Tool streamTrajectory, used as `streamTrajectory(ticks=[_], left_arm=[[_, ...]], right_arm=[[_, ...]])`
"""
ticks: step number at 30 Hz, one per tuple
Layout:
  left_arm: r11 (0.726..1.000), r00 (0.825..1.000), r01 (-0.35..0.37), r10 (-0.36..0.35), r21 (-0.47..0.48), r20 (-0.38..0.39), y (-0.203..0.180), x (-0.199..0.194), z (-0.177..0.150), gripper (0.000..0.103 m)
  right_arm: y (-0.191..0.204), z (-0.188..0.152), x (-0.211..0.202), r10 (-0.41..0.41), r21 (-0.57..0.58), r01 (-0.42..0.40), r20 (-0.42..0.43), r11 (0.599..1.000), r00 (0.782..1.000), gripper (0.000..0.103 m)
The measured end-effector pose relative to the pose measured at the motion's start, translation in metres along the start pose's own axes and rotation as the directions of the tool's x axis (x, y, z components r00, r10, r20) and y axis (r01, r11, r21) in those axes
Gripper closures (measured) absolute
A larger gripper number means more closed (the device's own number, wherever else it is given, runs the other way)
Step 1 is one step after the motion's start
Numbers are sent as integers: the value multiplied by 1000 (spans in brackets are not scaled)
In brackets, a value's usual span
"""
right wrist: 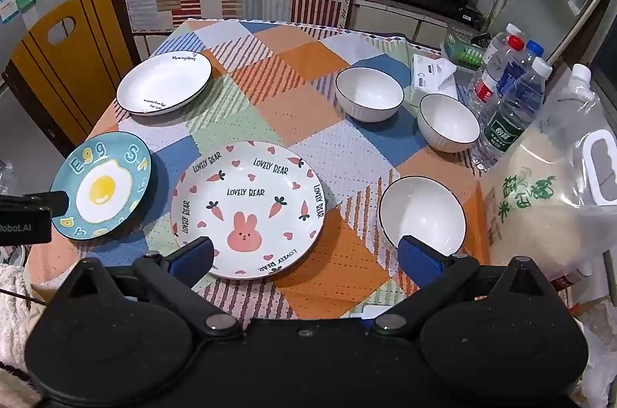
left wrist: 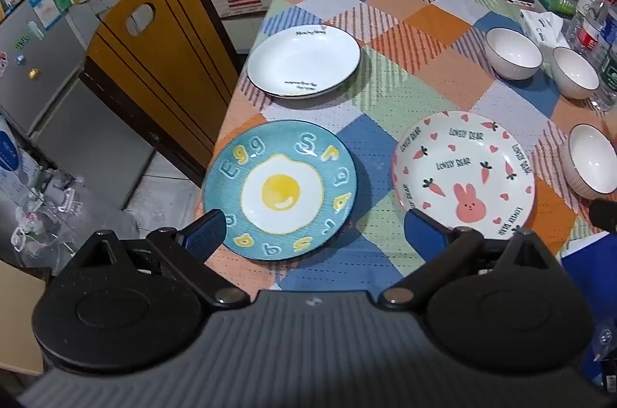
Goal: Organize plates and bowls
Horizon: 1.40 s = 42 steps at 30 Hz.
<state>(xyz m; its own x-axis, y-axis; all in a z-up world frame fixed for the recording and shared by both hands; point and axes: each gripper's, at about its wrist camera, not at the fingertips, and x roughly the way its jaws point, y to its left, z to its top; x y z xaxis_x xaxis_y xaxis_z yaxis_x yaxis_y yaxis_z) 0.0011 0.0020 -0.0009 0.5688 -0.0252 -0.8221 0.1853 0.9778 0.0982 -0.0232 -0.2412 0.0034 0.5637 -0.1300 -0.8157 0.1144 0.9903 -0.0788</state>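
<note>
**Nothing lifted yet: three plates and three bowls lie loose on the cloth**

Plainly, the rabbit plate [left wrist: 462, 172] serves as the landmark. In the left wrist view, the left gripper [left wrist: 312, 232] hangs above the table's near edge with its jaws spread wide and nothing between them. The egg plate [left wrist: 279, 190] lies just left of the rabbit plate, apart from it, and one blue finger pad [left wrist: 206, 228] overlaps its near-left rim in the picture; whether it touches, I cannot tell. The white plate [left wrist: 304, 61] sits well beyond and to the left. Three white bowls lie to the right: the nearest bowl [left wrist: 590, 161] close by, the other two further back.

In the right wrist view, the right gripper [right wrist: 306, 255] is likewise wide open and empty, poised over the near rim of the rabbit plate, with the nearest bowl just to that plate's right. Water bottles [right wrist: 509, 99] and a rice bag [right wrist: 547, 199] crowd the far right.

The likely step is stacking plates. To do it well, I would slide one finger under the egg plate's rim, pinch the rim firmly, lift level, and lower it centred onto another plate without tugging the cloth [right wrist: 308, 68].
</note>
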Motion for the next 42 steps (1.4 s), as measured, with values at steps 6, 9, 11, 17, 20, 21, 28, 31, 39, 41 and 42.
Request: streamTrajectory(ticks=[6,9,11,17,20,21,28,31,39,41,42], left_arm=[[1000,1000,17,-17,-6,-5,-3,1,-1,3],[1000,1000,11,-11,-12,-1,-1,1,0,3],[1000,1000,5,-5,-17,-4,0,1,0,3],[1000,1000,22,-22,-17,-12,1,3,0,3],[1000,1000,25,-25,-17,-14,0,3,0,3],[1000,1000,21,-21,-17,-16,0,3,0,3],[1000,999,23,-23,-13,-22,-2,3,-1,3],[1000,999,24,-24,-12,-33,-2,6,-1,3],[999,999,32,-33,-36,-34,3,7,-1,3],[999,999,31,-32,-35,-34,3,7,-1,3],[999,999,31,-32,-34,-34,4,7,-1,3]], right_arm=[[-1,1,0,-2,5,2,-2,1000,1000,0],[-2,2,1,2,11,-2,-5,1000,1000,0],[-1,7,-4,2,2,-2,-5,1000,1000,0],[-3,-1,4,5,-8,-5,-12,1000,1000,0],[-3,0,5,3,-10,-3,-13,1000,1000,0],[-3,0,5,3,-10,-3,-14,1000,1000,0],[1,-1,6,3,-27,-3,-17,1000,1000,0],[1,-1,6,3,-29,-4,-15,1000,1000,0],[1,-1,6,5,-28,-5,-13,1000,1000,0],[1,-2,7,4,-29,-4,-12,1000,1000,0],[1,-2,7,3,-29,-3,-12,1000,1000,0]])
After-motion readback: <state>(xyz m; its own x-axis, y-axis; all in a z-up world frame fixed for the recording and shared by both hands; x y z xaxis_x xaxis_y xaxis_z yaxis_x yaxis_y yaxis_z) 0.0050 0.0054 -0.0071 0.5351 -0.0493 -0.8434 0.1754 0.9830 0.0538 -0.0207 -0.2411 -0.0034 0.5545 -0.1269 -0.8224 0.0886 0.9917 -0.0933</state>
